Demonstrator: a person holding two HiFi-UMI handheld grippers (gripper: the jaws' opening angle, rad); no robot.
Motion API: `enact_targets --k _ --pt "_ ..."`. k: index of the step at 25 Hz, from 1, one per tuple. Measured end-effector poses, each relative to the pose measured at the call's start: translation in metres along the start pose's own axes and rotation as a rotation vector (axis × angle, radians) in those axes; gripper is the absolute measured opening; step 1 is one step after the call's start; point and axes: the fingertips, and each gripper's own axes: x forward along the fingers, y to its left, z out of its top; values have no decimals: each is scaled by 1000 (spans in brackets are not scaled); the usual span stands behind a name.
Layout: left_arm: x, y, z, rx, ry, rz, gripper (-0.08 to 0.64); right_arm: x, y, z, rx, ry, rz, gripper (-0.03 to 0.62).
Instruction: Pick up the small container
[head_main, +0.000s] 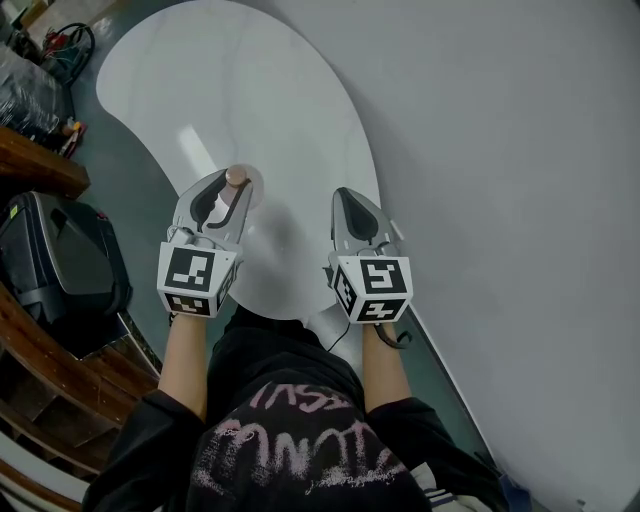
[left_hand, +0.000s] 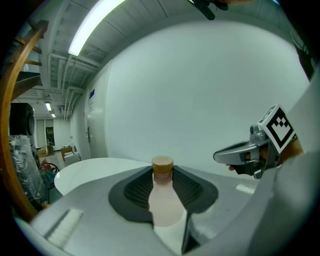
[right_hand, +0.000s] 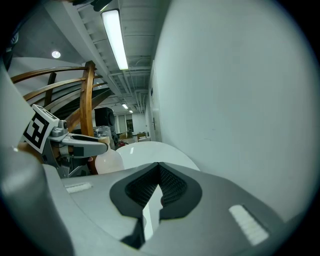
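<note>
**Ana:** Translucent plastic, was it?

**Ben:** It looked so. The small container (left_hand: 162, 200) had a pale, pinkish-white body and a tan cap (left_hand: 162, 163). I judged it light, with a wall that would give a little under pressure.

**Ana:** Where was it?

**Ben:** Upright in the left gripper (head_main: 236, 186), over the near part of the white table (head_main: 290, 110). The dark ribbed pads (left_hand: 134, 189) were closed on its body, one on each side, with the cap standing clear above them. No view showed whether its base touched the table.

**Ana:** And the other one?

**Ben:** The right gripper (right_hand: 159, 171) was level with the left one and well apart from it. Its jaws were drawn together with only a sliver of table showing through, and nothing was in them.

**Ana:** Was the hold well placed?

**Ben:** I thought so. The body was smooth and rounded, so it seemed likely to slip down through a loose pinch. The ribbing on the pads should have helped against that. Gripping the widest part of the body spread the squeeze. The cap was probably stiffer, but it gave too little to grip. I reckoned a firm, moderate grip was best, since clamping hard might have dented the wall.
</note>
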Motion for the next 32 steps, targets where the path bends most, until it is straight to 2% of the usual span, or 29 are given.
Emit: enact_targets --k 32 --pt "-42 -7 32 21 -61 74 125 -30 14 45 -33 -106 53 9"
